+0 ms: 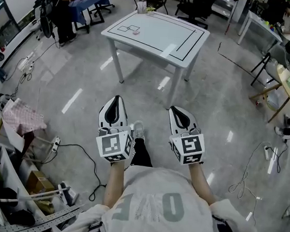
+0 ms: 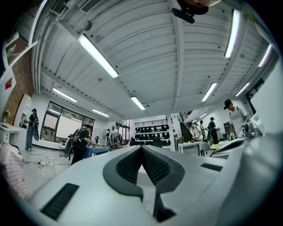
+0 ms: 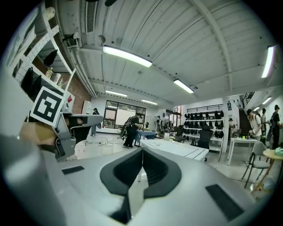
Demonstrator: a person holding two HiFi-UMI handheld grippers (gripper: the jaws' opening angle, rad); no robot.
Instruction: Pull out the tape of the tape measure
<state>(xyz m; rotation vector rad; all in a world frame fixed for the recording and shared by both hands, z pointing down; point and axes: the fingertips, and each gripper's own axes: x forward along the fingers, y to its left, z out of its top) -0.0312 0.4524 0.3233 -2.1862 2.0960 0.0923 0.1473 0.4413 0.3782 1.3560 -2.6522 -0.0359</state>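
No part of the task is done yet, as far as can be judged. The left hand-held gripper [image 1: 116,101] and the right hand-held gripper [image 1: 175,112] are both held fully closed, with nothing between the jaws. They are held over the floor [image 1: 211,103], well apart from the white counter [image 1: 162,38]. A small pale thing [image 1: 136,31] lies on the counter's left part. It is probably the tape measure, but too small to be sure. All is still left: the approach, the gripping of the case and the pulling of the tape.

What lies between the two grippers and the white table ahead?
Head view: only bare grey floor separates the left gripper, the right gripper and the table.
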